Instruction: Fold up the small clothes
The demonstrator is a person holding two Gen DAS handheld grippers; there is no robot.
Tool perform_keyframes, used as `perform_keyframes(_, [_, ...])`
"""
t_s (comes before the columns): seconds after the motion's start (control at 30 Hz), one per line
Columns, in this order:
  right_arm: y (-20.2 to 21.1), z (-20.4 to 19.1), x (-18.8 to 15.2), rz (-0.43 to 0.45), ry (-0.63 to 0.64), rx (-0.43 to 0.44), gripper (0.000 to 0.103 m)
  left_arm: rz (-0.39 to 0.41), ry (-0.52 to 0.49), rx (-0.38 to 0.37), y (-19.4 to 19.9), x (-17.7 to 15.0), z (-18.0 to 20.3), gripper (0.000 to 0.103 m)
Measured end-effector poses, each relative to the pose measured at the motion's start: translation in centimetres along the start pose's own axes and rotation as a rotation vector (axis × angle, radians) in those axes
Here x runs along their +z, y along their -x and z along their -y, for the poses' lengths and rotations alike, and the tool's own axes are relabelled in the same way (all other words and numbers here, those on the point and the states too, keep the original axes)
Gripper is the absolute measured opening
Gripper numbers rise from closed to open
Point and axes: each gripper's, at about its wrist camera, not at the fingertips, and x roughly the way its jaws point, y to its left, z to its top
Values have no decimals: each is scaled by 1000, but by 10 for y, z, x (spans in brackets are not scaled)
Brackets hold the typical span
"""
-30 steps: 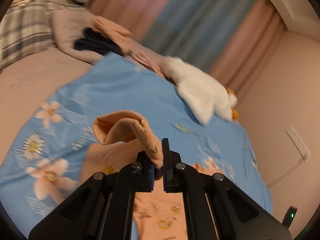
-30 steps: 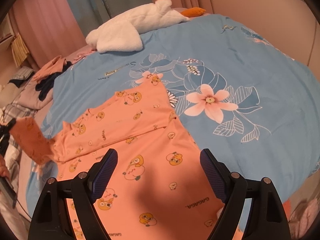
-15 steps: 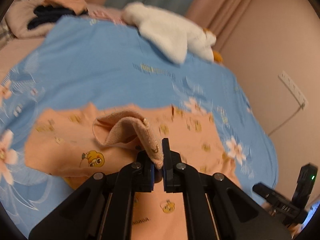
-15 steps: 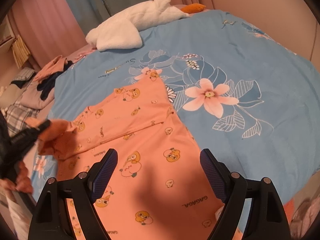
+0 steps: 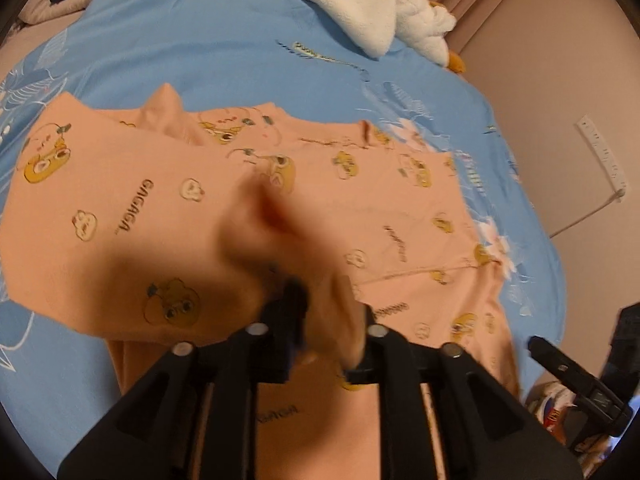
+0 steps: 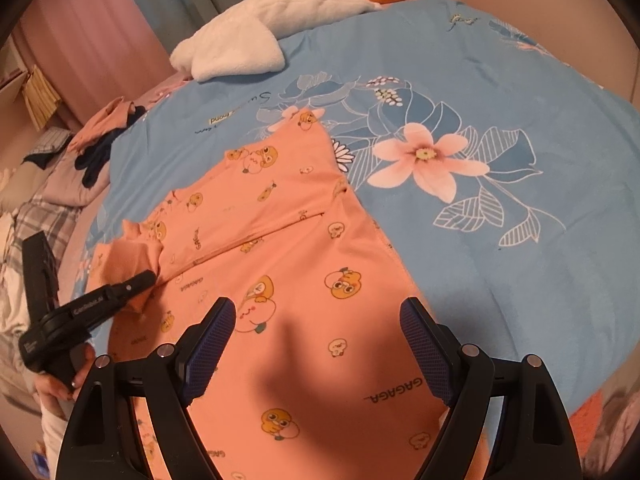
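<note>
Orange printed garment [image 6: 304,264], a small top with cartoon motifs, spread on the blue floral duvet [image 6: 500,92] near its front edge; one sleeve [image 6: 132,260] now laid inward over the body of the garment. One second ago the left gripper [image 5: 326,328] carried this sleeve cuff aloft, pinched tight and clear of the bed; half a second ago it swung over the garment; now the fingers stand apart with blurred cloth slipping out between them, so the sleeve appears just released or at the point of release. Judged effect on the task: the first inward fold of a sleeve is essentially placed, and the opposite side remains to be folded. Right gripper [image 6: 320,340] hovers over the lower part of the garment, fingers spread wide and empty, in much the same place as in the two earlier views. Beyond the garment: a white plush toy [image 6: 260,28] at the far edge of the duvet, a heap of dark and pink clothes [image 6: 104,140] to one side, curtains [image 6: 120,20] behind. No container is visible in either view
</note>
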Motion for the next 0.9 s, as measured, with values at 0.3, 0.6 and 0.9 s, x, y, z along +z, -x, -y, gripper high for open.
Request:
perform_keyframes(0.3, [-4,-14,7,4,35,35,85,59,-52,-172,22,-6,27,56])
perform_keyframes(0.6, [-7,-17,17,6,59,35,85,52,-22,-174,32,-8,28,56])
perform_keyframes(0.9, [-64,-73,25,-136,145,196,84,164,176,63,104,-36,-39,58])
